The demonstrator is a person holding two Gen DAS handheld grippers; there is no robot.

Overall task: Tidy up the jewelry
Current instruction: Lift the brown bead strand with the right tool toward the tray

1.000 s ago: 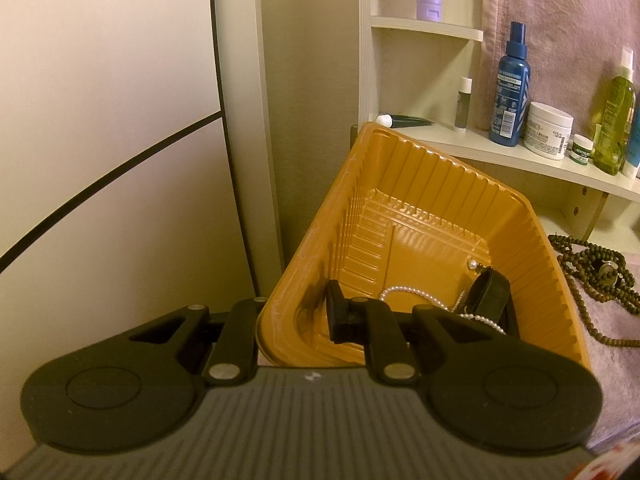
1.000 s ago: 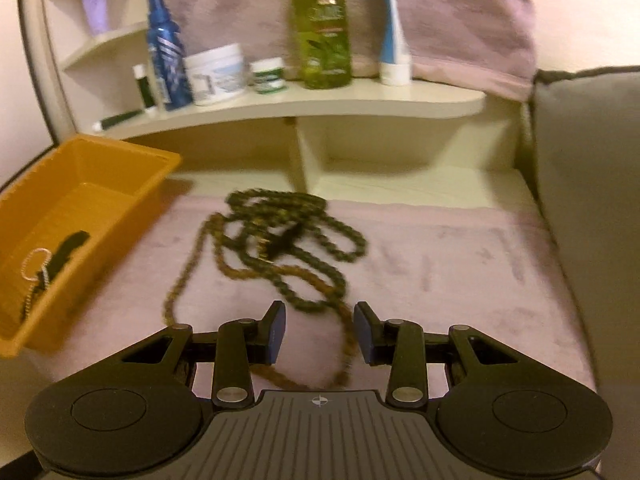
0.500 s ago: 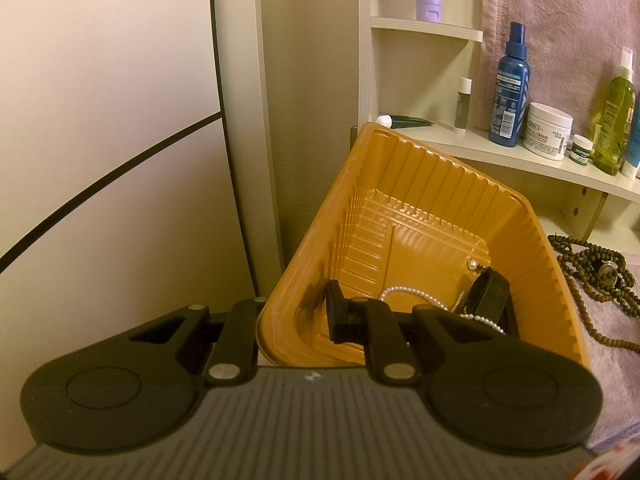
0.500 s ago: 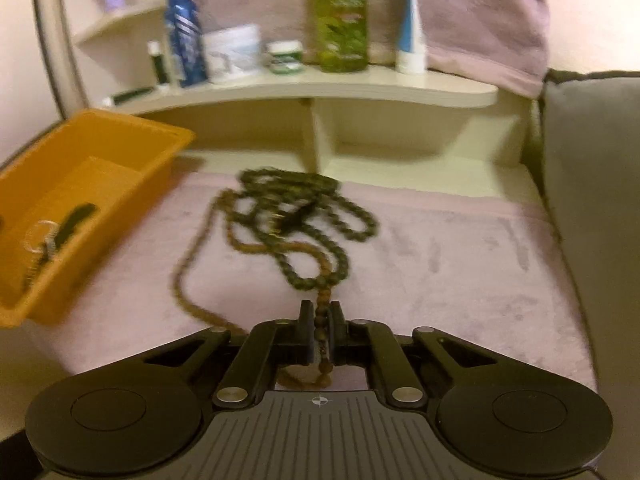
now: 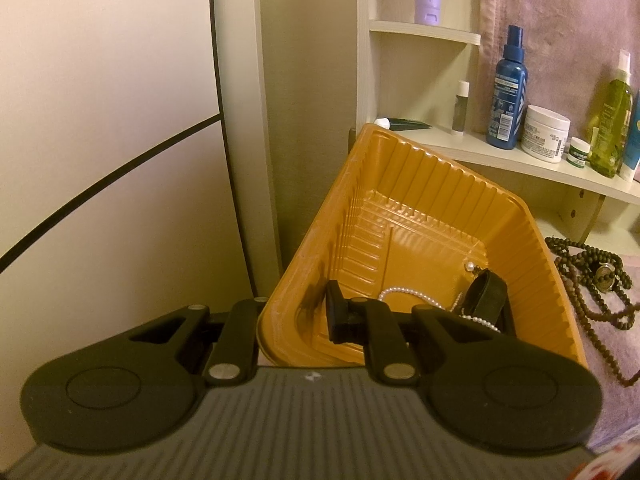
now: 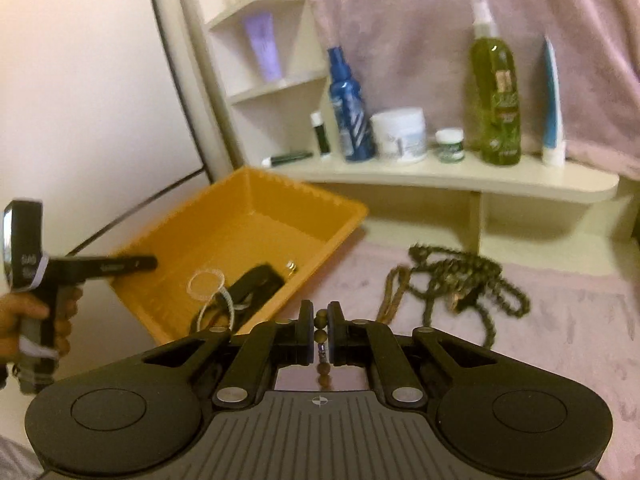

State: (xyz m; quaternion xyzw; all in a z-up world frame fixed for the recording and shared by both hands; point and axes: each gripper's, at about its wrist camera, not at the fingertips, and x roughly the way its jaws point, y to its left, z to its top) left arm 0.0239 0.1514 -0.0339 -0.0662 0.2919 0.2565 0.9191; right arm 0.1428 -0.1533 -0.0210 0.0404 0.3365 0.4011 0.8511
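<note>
Right wrist view shows my right claw [image 6: 319,334] pinched on a strand of the brown bead necklace [image 6: 460,284], a few round beads caught between the pads while the rest lies in a tangled heap on the pink towel [image 6: 560,320] just right of the orange tray [image 6: 340,210]. I judge the risk is snagging: the loops overlap, so a lift may drag the whole knot, or the thin strand may slip from the pads. The beads look small, dull olive-brown and matte. My left claw [image 5: 294,318] is clamped on the tray's near wall, one finger inside, one outside. Inside the tray lie a pearl strand [image 5: 404,292] and a black strap-like piece [image 5: 486,294].
</note>
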